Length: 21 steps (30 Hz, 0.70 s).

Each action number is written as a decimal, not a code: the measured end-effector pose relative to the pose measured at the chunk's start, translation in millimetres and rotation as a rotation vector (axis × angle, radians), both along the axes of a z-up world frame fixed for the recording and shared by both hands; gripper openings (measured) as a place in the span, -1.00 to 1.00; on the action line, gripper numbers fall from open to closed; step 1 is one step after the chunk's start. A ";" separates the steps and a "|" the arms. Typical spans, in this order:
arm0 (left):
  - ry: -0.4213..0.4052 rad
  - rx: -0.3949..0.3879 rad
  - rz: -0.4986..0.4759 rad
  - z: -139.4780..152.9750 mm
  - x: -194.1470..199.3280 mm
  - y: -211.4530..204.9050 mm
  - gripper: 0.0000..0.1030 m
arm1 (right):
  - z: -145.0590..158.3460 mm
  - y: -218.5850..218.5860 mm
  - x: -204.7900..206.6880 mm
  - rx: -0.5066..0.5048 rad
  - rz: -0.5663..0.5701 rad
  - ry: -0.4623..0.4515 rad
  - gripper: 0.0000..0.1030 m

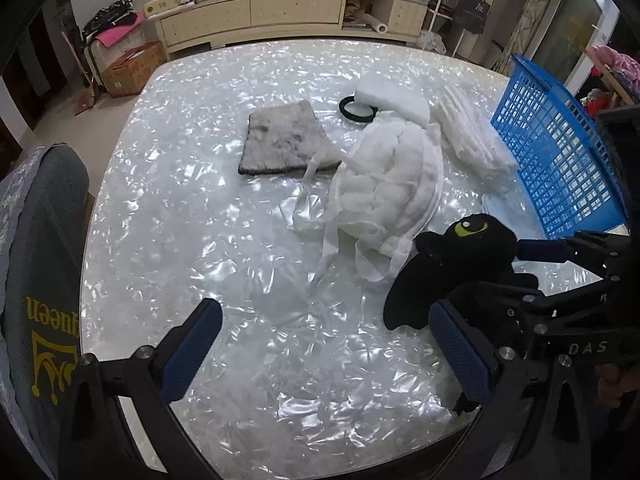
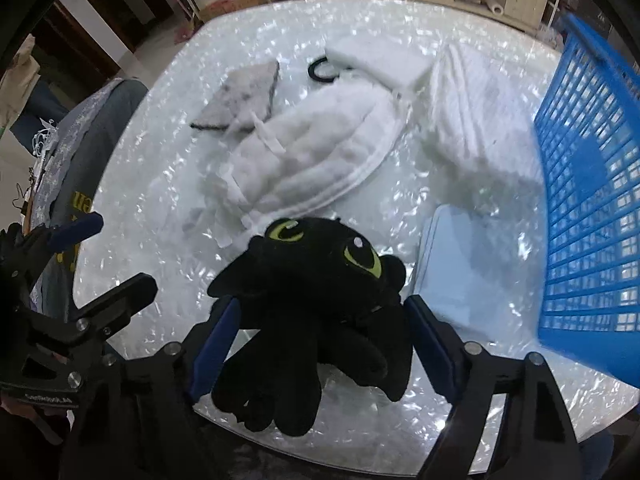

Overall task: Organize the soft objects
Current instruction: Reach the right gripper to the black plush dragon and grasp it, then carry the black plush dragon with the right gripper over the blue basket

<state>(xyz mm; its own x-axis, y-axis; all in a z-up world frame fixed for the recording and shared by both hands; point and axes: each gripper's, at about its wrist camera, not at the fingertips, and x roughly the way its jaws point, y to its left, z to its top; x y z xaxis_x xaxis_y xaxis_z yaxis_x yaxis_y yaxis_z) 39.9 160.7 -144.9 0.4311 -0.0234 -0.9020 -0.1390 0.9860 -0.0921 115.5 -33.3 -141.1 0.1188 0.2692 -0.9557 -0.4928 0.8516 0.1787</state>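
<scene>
One black plush dragon (image 2: 320, 312) w/ green eyes lies on the shiny pearly table (image 1: 200, 208) near its front edge, between the right gripper (image 2: 320, 344) fingers; blue pads stand either side of the body, a slim gap shows on both, so not clamped yet, jaws released. Behind the plush: one white padded cloth w/ straps (image 1: 384, 196), then one grey fuzzy pad (image 1: 284, 140), one black ring band (image 1: 357, 107), one white foam block (image 1: 396, 100) and one folded white ribbed cloth (image 1: 472, 136). One blue plastic basket (image 1: 560, 152) stands right of the plush, tilted, its lattice wall facing the pile. Left gripper (image 1: 328, 344) hangs left of the plush, jaws wide apart, nothing between. Right wrist view alone shows a pale blue sheet (image 2: 452, 264) lying between plush and basket; left view alone shows a cardboard box (image 1: 132, 68) on the floor past the table.
</scene>
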 end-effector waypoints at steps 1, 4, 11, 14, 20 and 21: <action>0.003 -0.003 -0.003 -1.9 0.9 0.8 0.99 | -4.0 -0.1 0.7 0.000 -0.004 0.007 0.48; 0.007 -0.005 -0.015 -5.0 2.4 1.4 0.99 | -12.0 -0.5 2.9 -0.013 -0.009 0.027 0.38; 0.017 -0.022 -0.048 -14.5 7.1 0.0 0.99 | -27.8 4.8 4.0 0.004 -0.016 0.074 0.06; 0.017 -0.023 -0.056 -14.1 7.3 -1.5 0.99 | -28.4 2.8 4.5 0.038 -0.021 0.098 -0.13; 0.004 -0.021 -0.067 -6.6 6.2 -5.2 0.97 | -21.5 -9.9 -0.4 0.105 -0.023 0.123 -0.31; 0.002 -0.021 -0.067 -5.5 5.9 -5.6 0.96 | -19.8 -11.7 -1.6 0.110 -0.023 0.122 -0.32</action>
